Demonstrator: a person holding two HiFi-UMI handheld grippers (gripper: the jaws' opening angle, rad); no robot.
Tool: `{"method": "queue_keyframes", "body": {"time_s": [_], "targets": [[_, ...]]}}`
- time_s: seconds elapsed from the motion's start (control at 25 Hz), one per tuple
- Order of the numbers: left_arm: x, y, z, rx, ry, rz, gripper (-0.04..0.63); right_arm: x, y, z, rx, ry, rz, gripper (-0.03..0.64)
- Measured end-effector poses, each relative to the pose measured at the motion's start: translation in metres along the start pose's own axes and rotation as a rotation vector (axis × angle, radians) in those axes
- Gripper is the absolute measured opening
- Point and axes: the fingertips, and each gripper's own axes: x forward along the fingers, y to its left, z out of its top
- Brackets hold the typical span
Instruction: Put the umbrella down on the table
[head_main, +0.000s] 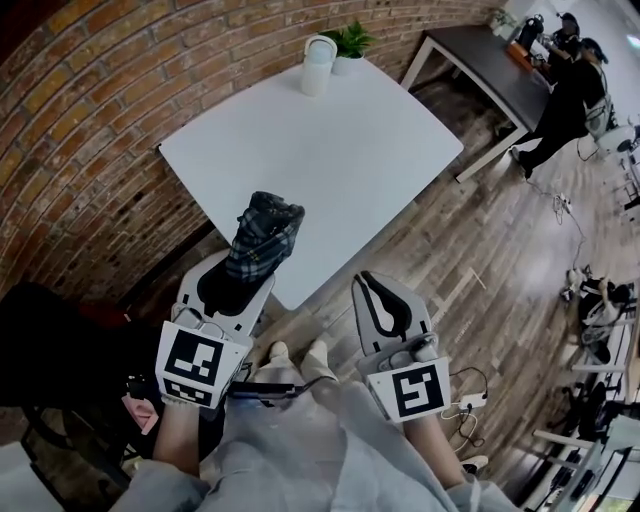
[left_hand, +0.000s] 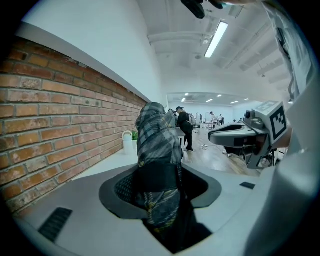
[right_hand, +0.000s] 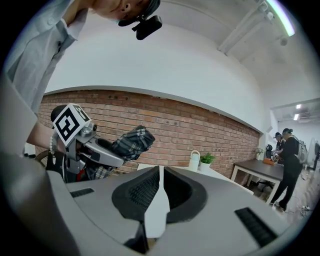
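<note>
left gripper (head_main: 238, 288) holds a folded checked umbrella (head_main: 262, 235) up by the white table (head_main: 340, 150)
the left gripper's jaws are clamped on the umbrella, which sticks out past them, tilted up toward the table. its tip shows over the table's near edge and it is not lying on the table. the right gripper (head_main: 372, 282) is just beside the left one, with its jaws together and nothing in them. a white jug (head_main: 318, 65) and a small green plant (head_main: 350, 42) stand at the far corner of the table, near the brick wall (head_main: 90, 130)
</note>
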Motion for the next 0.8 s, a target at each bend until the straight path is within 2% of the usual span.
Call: {"method": "queue_keyframes", "body": {"time_s": [0.16, 0.48, 0.8], "targets": [[0.028, 0.001, -0.014, 0.013, 0.040, -0.030, 0.230, 0.000, -0.011, -0.010, 0.006, 0.019, -0.029, 0.055], [0.101, 0.002, -0.043, -0.013, 0.126, -0.094, 0.230, 0.001, -0.043, -0.027, 0.028, 0.050, -0.088, 0.055], [0.166, 0.000, -0.080, -0.033, 0.254, -0.144, 0.230, 0.002, -0.061, -0.050, 0.058, 0.097, -0.105, 0.055]]}}
